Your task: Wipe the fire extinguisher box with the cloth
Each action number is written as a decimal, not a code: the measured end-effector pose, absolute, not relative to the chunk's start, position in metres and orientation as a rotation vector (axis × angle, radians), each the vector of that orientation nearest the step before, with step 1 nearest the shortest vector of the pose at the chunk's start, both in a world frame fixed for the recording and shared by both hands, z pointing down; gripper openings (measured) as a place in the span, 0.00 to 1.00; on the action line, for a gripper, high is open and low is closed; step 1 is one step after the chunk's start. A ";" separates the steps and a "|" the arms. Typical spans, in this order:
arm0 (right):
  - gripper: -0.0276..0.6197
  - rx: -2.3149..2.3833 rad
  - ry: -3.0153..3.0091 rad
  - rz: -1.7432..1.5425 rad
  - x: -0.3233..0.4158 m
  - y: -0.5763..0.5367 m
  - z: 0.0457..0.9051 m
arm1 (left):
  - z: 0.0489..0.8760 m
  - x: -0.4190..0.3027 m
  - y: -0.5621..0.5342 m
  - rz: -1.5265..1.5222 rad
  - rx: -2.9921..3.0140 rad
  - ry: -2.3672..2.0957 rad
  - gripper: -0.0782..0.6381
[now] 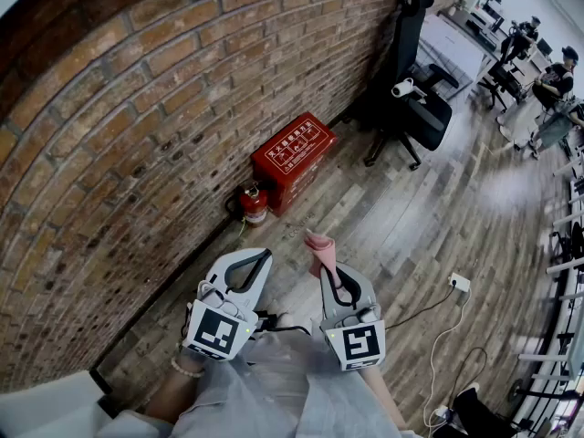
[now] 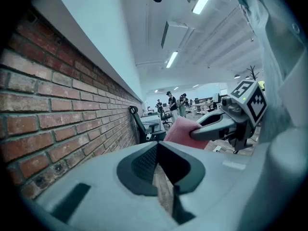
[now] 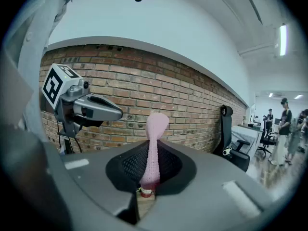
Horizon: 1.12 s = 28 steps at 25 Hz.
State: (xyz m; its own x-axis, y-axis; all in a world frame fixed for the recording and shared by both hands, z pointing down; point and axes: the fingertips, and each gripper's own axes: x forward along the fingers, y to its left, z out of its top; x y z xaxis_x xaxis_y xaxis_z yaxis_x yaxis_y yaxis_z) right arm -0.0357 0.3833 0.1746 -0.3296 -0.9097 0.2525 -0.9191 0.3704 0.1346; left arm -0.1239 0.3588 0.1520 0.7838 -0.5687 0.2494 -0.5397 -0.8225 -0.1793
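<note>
Shows fire extinguisher box only from the head view; pinches cloth upright in right gripper, left gripper's jaws together, empty.

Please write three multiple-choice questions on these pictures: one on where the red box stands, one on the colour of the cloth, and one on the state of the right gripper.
1. Where does the red rectangular fire extinguisher box stand?
A) on a chair
B) on the wooden floor against the brick wall
C) on a desk

2. What colour is the knitted cloth?
A) pink
B) blue
C) green

3. The right hand-held gripper is:
A) open, empty
B) shut on a bottle
C) shut on the cloth

Answers:
1. B, the head view shows it at the wall's foot.
2. A, it is pink in every view.
3. C, its jaws pinch the cloth.
</note>
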 end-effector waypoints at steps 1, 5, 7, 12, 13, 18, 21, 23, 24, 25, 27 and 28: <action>0.08 1.616 -2.351 0.046 -0.036 0.383 0.175 | 0.153 -0.124 0.359 -0.449 -2.871 0.894 0.11; 0.08 1.617 -2.353 0.046 -0.036 0.383 0.174 | 0.155 -0.124 0.359 -0.454 -2.868 0.890 0.11; 0.08 1.621 -2.351 0.047 -0.036 0.383 0.174 | 0.155 -0.124 0.359 -0.457 -2.871 0.889 0.11; 0.08 1.644 -2.336 0.067 -0.034 0.384 0.177 | 0.155 -0.124 0.360 -0.456 -2.877 0.880 0.10; 0.08 1.651 -2.337 0.075 -0.034 0.384 0.177 | 0.155 -0.124 0.359 -0.451 -2.879 0.879 0.11; 0.09 1.666 -2.332 0.094 -0.034 0.386 0.177 | 0.152 -0.125 0.360 -0.421 -2.884 0.876 0.10; 0.09 1.671 -2.319 0.086 -0.034 0.385 0.176 | 0.150 -0.126 0.359 -0.407 -2.887 0.872 0.10; 0.09 1.679 -2.310 0.076 -0.035 0.385 0.176 | 0.149 -0.128 0.358 -0.400 -2.886 0.863 0.11; 0.09 1.684 -2.307 0.077 -0.037 0.385 0.176 | 0.149 -0.131 0.358 -0.396 -2.886 0.860 0.11; 0.09 1.689 -2.303 0.081 -0.039 0.386 0.175 | 0.148 -0.133 0.359 -0.391 -2.888 0.860 0.10; 0.09 1.707 -2.294 0.075 -0.041 0.388 0.173 | 0.148 -0.137 0.360 -0.391 -2.893 0.850 0.10; 0.09 1.719 -2.287 0.068 -0.042 0.389 0.171 | 0.148 -0.138 0.361 -0.395 -2.892 0.839 0.11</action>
State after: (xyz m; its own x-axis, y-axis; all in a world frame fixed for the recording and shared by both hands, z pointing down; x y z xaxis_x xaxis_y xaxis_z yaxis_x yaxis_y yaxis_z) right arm -0.0419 0.3888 0.1708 -0.2532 -0.9349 0.2485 -0.9480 0.2910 0.1287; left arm -0.1383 0.3609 0.1476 0.8142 -0.5381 0.2180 -0.5110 -0.8425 -0.1707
